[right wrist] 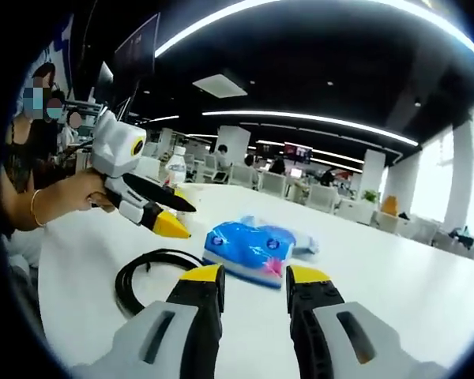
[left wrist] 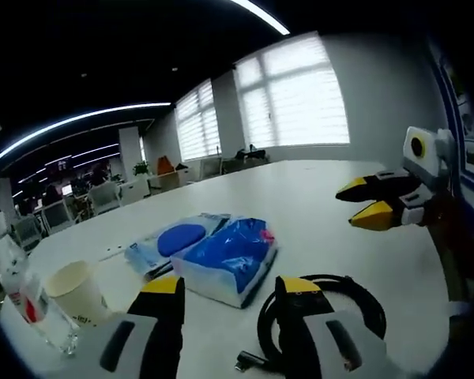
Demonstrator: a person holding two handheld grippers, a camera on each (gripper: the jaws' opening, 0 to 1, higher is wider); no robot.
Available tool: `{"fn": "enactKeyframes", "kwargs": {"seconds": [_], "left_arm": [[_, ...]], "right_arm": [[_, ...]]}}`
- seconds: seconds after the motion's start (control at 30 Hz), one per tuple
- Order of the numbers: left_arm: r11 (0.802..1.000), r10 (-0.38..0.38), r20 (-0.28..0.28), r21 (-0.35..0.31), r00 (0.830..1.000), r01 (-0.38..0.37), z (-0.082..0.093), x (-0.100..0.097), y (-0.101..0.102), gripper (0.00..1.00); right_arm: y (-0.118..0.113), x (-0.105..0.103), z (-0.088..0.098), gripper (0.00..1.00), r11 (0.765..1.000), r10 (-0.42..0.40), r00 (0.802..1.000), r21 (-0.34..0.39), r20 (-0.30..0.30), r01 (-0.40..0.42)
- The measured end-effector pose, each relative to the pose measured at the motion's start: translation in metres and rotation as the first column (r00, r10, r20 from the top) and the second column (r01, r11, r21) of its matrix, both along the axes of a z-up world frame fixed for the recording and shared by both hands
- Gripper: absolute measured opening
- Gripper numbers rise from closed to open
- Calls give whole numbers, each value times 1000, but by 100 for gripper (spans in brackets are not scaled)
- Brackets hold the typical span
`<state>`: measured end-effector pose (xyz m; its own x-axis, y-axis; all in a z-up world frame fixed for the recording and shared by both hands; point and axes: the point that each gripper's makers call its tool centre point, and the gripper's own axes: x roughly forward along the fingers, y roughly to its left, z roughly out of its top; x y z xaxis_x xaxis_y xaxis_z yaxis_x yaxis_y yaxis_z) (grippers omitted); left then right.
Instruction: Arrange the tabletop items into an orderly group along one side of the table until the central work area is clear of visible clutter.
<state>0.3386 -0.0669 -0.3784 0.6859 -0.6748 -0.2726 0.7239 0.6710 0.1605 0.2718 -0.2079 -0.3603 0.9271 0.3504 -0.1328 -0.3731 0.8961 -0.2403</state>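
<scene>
Right then, both grippers hung over the white table (left wrist: 332,205) w/ nothing pinched. Left gripper (left wrist: 231,286) had its yellow-tipped jaws spread, a wide gap between them, and the blue tissue pack (left wrist: 231,262) lay straight ahead in that gap, just past the tips. Right gripper (right wrist: 254,278) was likewise spread and empty, the same tissue pack (right wrist: 249,251) dead ahead of it too, so the two tools faced the pack from roughly opposite sides.

Pack's long axis ran across the left gripper's line of approach, its near corner pointing at the jaws; from the right gripper view it lay broadside. A 2nd, flatter blue-and-white packet (left wrist: 174,241) lay touching it on the side away from the right gripper. Black coiled cable (left wrist: 320,312) lay on the table just beside the left gripper's right jaw, near the pack but apart from it.

Paper cup (left wrist: 75,292) and a clear plastic bottle (left wrist: 24,296) stood together near the table edge, off to the left gripper's left, well apart from the pack.

My read: left gripper was nearer the tissue pack, prob. the one to take it, closing across the short side. Cup/bottle edge looked like the natural side to group things.
</scene>
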Motion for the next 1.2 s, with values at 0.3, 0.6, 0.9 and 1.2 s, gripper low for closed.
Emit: {"fn": "enactKeyframes", "kwargs": {"seconds": [0.3, 0.6, 0.9, 1.2], "left_arm": [[1000, -9, -28, -17, 1000, 9, -8, 7, -13, 39], [1000, -18, 2, -15, 1000, 18, -8, 16, -21, 32], [1000, -7, -25, -20, 1000, 6, -14, 23, -20, 28], [1000, -15, -39, -15, 999, 15, -16, 23, -22, 27]], "right_arm": [[-1, 27, 2, 26, 999, -24, 1000, 45, -3, 24], [-5, 56, -7, 22, 998, -34, 999, 60, -25, 35], [-7, 81, -19, 19, 999, -43, 996, 18, -77, 44], [-6, 95, -33, 18, 999, -35, 990, 1, -138, 35]]}}
